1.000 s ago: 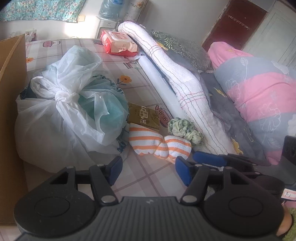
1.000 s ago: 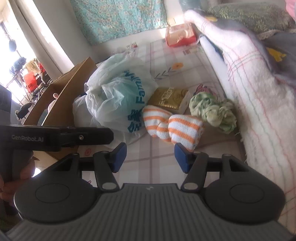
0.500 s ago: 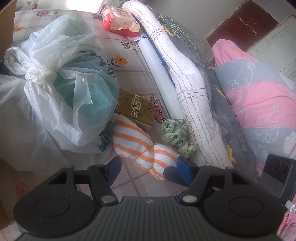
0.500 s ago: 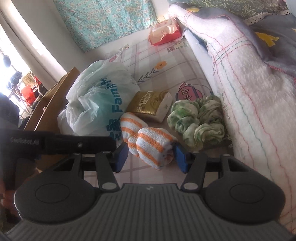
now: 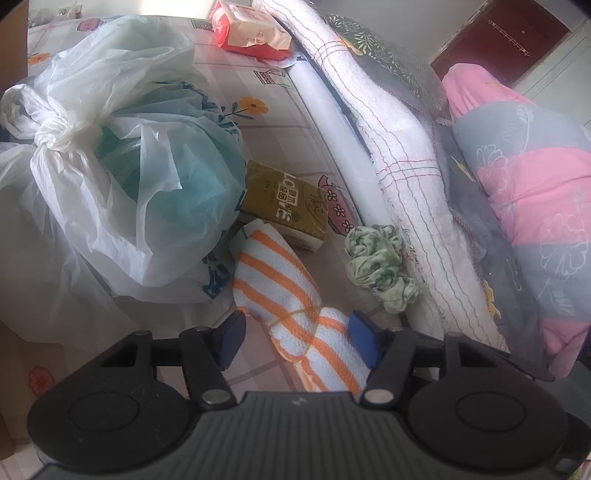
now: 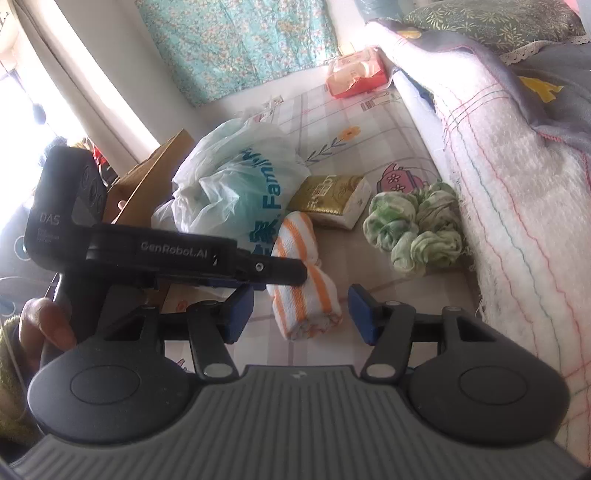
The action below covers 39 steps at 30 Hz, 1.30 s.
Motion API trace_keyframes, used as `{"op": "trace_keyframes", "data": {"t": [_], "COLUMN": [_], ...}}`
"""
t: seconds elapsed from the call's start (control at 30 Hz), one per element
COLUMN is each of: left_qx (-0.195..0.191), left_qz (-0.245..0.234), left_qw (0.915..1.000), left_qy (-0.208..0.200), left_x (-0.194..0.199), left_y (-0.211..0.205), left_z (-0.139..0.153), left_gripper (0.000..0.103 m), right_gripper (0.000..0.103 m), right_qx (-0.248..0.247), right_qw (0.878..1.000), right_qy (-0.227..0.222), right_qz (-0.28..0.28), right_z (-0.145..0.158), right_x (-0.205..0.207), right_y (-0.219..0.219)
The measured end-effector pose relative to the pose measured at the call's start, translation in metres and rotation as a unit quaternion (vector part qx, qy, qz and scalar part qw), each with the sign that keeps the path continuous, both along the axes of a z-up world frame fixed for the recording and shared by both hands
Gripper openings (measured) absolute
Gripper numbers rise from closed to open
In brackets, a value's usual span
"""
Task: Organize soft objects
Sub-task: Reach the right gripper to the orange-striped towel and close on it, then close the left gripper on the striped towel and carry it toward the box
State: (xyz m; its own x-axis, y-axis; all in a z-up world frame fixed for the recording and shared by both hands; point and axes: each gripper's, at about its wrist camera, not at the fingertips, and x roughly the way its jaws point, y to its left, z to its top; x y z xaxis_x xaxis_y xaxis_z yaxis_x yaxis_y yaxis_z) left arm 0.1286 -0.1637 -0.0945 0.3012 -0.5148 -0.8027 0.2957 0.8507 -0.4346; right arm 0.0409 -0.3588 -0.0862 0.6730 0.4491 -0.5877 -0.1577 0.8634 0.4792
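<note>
An orange-and-white striped towel roll (image 5: 291, 295) lies on the patterned mat, tied at its middle. My left gripper (image 5: 297, 341) straddles its near end with the jaws closing. The right pad is against the cloth and the left pad stands off it. In the right wrist view the towel (image 6: 306, 299) lies between the fingers of my right gripper (image 6: 301, 314), whose jaws are opening slightly and do not touch it. The left gripper (image 6: 284, 275) reaches in from the left over the towel. A green crumpled cloth (image 5: 376, 266) (image 6: 413, 232) lies just right of the towel.
A knotted plastic bag (image 5: 122, 177) (image 6: 236, 184) bulks at the left. A gold tissue pack (image 5: 284, 206) (image 6: 332, 199) sits behind the towel and a red pack (image 5: 251, 33) further back. A white blanket (image 5: 399, 166) and pink-grey quilt (image 5: 528, 192) border the right. A cardboard box (image 6: 147, 184) stands left.
Both grippers have come forward and down to the towel, which now lies between the fingers of each. The left gripper has slid further into the right wrist view.
</note>
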Motion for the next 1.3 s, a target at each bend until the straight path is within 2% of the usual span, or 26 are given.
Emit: {"op": "trace_keyframes", "data": {"t": [0.13, 0.17, 0.27, 0.37, 0.5, 0.53, 0.57, 0.6, 0.77, 0.9, 0.93, 1.0, 1.3], "left_qx": [-0.005, -0.006, -0.01, -0.013, 0.001, 0.009, 0.016, 0.021, 0.016, 0.014, 0.012, 0.005, -0.031], "left_qz": [0.006, 0.007, 0.011, 0.014, 0.016, 0.016, 0.016, 0.017, 0.019, 0.016, 0.015, 0.01, -0.007], "left_qw": [0.9999, 0.9999, 0.9998, 0.9996, 0.9997, 0.9996, 0.9995, 0.9993, 0.9995, 0.9997, 0.9997, 0.9999, 0.9993], "left_qy": [0.009, 0.009, 0.013, 0.02, 0.019, 0.021, 0.023, 0.025, 0.021, 0.013, 0.012, 0.01, -0.018], "left_x": [0.003, 0.003, 0.004, 0.005, 0.006, 0.005, 0.005, 0.005, 0.003, 0.0, -0.001, -0.004, -0.022], "left_y": [0.006, 0.006, 0.006, 0.005, 0.002, 0.0, -0.001, -0.001, 0.001, 0.003, 0.003, 0.005, 0.011], "left_z": [0.001, 0.001, 0.001, 0.0, -0.005, -0.007, -0.009, -0.012, -0.012, -0.01, -0.009, -0.006, 0.023], "left_gripper": [0.06, 0.06, 0.063, 0.068, 0.067, 0.062, 0.053, 0.05, 0.046, 0.043, 0.041, 0.04, 0.04], "right_gripper": [0.057, 0.055, 0.036, 0.033, 0.033, 0.033, 0.034, 0.035, 0.042, 0.043, 0.042, 0.034, 0.031], "right_qx": [-0.007, -0.009, 0.014, 0.032, 0.05, 0.05, 0.051, 0.053, 0.058, 0.066, 0.073, 0.082, 0.052], "right_qw": [1.0, 1.0, 1.0, 0.999, 0.998, 0.997, 0.997, 0.997, 0.997, 0.996, 0.995, 0.994, 0.998], "right_qy": [0.001, 0.001, 0.017, 0.029, 0.046, 0.047, 0.049, 0.051, 0.052, 0.065, 0.07, 0.073, 0.033], "right_qz": [0.002, 0.002, 0.002, 0.005, 0.018, 0.019, 0.019, 0.019, 0.003, 0.002, 0.002, 0.003, -0.008], "right_z": [-0.015, -0.017, -0.026, -0.029, -0.032, -0.033, -0.033, -0.033, -0.032, -0.041, -0.043, -0.044, -0.015], "right_x": [0.013, 0.015, 0.015, 0.01, -0.005, -0.008, -0.01, -0.012, -0.012, -0.002, -0.001, -0.001, -0.026], "right_y": [0.009, 0.011, 0.013, 0.015, 0.021, 0.022, 0.022, 0.022, 0.022, 0.027, 0.028, 0.03, 0.04]}}
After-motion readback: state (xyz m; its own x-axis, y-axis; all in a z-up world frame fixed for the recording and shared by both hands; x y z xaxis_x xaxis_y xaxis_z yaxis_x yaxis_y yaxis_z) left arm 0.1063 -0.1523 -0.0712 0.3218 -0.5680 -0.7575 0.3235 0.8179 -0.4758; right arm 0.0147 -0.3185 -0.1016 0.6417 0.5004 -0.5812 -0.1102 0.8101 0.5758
